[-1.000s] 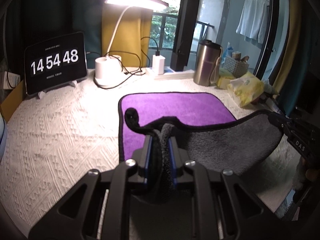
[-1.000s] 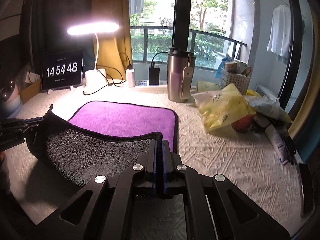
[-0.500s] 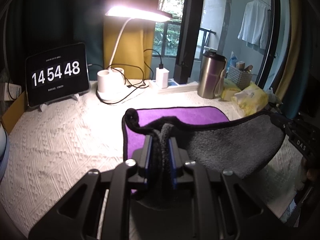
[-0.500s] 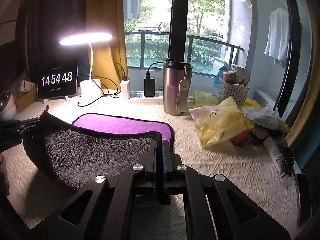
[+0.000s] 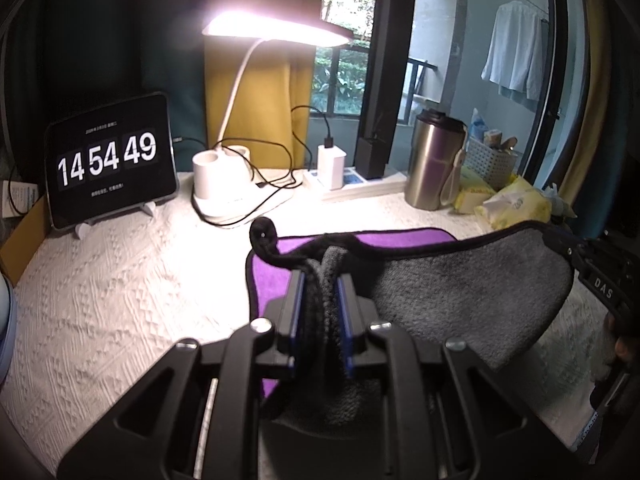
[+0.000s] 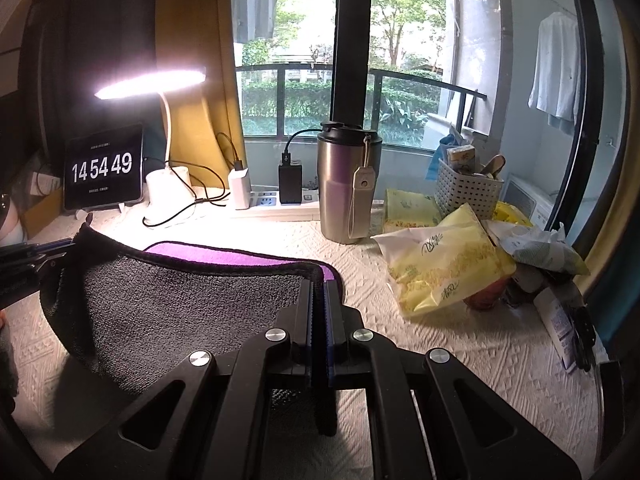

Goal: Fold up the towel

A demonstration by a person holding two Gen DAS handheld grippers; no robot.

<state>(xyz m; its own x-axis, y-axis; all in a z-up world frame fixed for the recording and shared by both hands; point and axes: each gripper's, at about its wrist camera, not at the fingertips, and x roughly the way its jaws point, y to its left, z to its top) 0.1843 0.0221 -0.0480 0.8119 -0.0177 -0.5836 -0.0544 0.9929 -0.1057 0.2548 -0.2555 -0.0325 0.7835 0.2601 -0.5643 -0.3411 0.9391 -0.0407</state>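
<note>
The towel (image 5: 460,292) is purple on top and grey underneath, with a black hem. Its far part lies flat on the white textured tablecloth (image 5: 120,280). My left gripper (image 5: 322,288) is shut on the near left corner, bunched between the blue pads. My right gripper (image 6: 319,300) is shut on the near right corner of the towel (image 6: 180,308). Both corners are lifted, so the grey underside hangs stretched between the grippers and faces the cameras. The right gripper shows at the right edge of the left wrist view (image 5: 576,256).
At the back stand a clock tablet (image 5: 110,160), a lit desk lamp (image 5: 218,176) with cables, a power strip with chargers (image 6: 276,200) and a steel tumbler (image 6: 346,184). Yellow bags (image 6: 444,268), a white basket (image 6: 468,188) and clutter fill the right side.
Both grippers have carried the lifted near edge forward over the towel, so less purple shows. The clock changed from 14:54:48 to 14:54:49.
</note>
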